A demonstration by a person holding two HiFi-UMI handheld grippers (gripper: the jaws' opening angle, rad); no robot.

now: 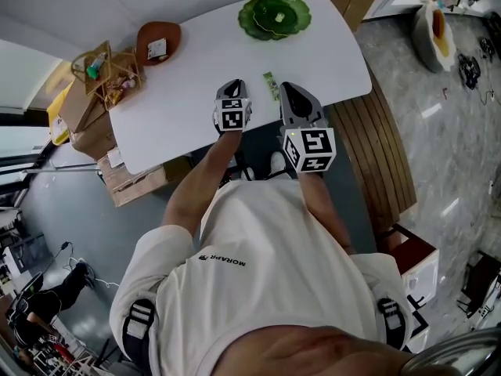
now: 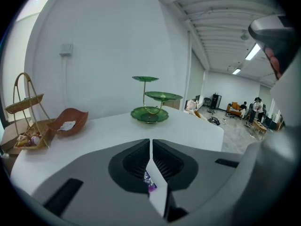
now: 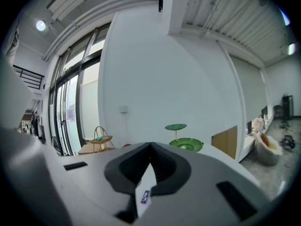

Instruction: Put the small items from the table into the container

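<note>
The fingers of my left gripper (image 2: 150,144) and right gripper (image 3: 150,147) are closed together and hold nothing. Between the two grippers a small green packet (image 1: 270,85) lies flat on the table (image 1: 196,92). It looks light, thin and perhaps slippery, so I would pinch across its narrow width.

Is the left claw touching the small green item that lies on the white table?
Apart. The head view shows a strip of bare white table between the left claw and the small green item.

Small green packet (image 1: 271,85) — flat on table (image 1: 188,92)
</note>
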